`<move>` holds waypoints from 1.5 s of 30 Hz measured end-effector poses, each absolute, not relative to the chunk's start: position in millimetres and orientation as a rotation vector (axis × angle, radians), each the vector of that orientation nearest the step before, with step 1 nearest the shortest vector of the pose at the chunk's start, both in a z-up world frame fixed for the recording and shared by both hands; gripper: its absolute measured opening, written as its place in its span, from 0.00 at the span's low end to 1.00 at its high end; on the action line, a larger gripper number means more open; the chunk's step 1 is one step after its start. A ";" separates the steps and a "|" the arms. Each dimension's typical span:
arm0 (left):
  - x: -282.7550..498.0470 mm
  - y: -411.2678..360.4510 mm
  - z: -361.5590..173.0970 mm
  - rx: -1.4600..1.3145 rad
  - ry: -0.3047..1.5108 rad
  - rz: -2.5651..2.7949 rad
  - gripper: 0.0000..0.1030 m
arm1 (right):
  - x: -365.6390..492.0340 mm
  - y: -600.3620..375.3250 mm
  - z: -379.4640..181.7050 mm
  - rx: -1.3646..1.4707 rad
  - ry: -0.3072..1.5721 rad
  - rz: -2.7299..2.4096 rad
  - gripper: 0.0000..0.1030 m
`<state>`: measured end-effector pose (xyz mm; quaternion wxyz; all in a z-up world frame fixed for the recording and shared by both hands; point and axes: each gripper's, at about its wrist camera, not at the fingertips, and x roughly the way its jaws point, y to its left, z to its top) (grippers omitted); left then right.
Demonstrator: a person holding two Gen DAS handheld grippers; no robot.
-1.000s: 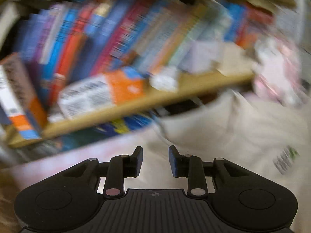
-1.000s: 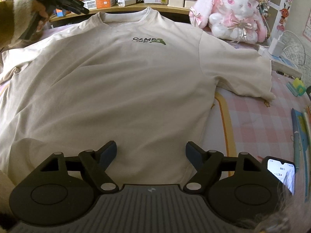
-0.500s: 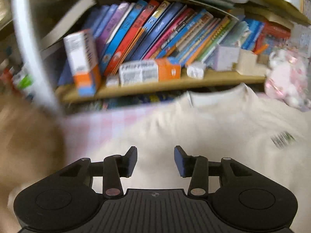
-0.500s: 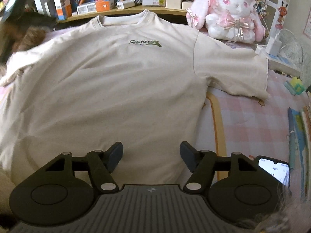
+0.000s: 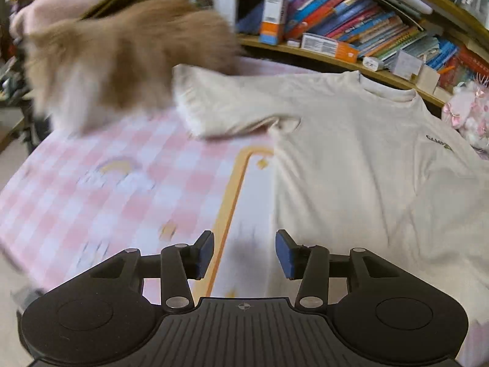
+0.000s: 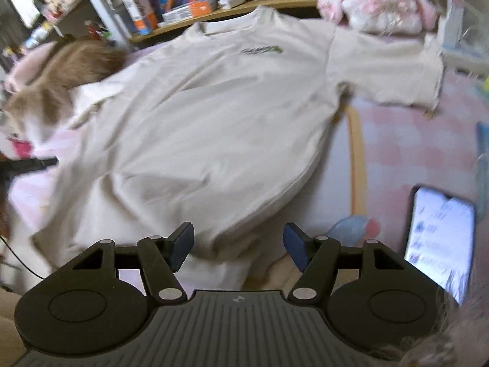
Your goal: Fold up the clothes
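Note:
A cream T-shirt (image 5: 366, 183) (image 6: 214, 122) with a small chest logo lies spread face up on a pink checked mat (image 5: 91, 183). Its left sleeve (image 5: 232, 107) is a little bunched, and the right sleeve (image 6: 388, 70) lies flat. My left gripper (image 5: 244, 250) hovers over the mat just beside the shirt's left edge. Its jaws are opening and nothing is between them. Over the shirt's bottom hem near its right corner, my right gripper (image 6: 238, 241) stands open, the hem showing between its fingers with the pads off it.
A brown fluffy mass (image 5: 122, 46) (image 6: 61, 76), blurred, sits by the left sleeve. A bookshelf (image 5: 351, 30) runs behind the collar. A pink plush rabbit (image 6: 382, 0) is at the back right. A lit phone (image 6: 440, 238) lies on the mat, right of the hem.
The left view swung from the bookshelf down to the mat at the shirt's left side, and its jaws widened. The right gripper shifted toward the hem's right corner, and its jaws narrowed somewhat.

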<state>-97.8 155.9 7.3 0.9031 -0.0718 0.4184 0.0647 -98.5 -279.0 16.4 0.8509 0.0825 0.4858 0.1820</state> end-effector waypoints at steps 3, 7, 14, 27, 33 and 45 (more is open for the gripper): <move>-123.8 161.0 7.3 -0.177 0.867 0.137 0.49 | -108.4 -277.2 18.8 0.180 1.011 0.445 0.62; -141.9 162.6 3.2 -0.212 0.877 0.104 0.49 | -118.9 -270.1 21.9 0.154 0.973 0.486 0.62; -149.8 168.9 0.8 -0.214 0.885 0.005 0.50 | -119.5 -261.8 10.1 0.143 0.975 0.337 0.62; -145.6 155.4 -13.9 -0.072 0.922 -0.115 0.21 | -158.2 -249.1 27.5 0.270 0.936 0.213 0.10; -141.9 171.1 -13.6 -0.093 0.926 -0.140 0.06 | -203.3 -264.9 73.8 0.254 0.869 0.165 0.09; -151.3 171.2 -14.3 -0.106 0.923 -0.197 0.13 | -247.8 -279.0 57.0 0.192 0.934 -0.043 0.22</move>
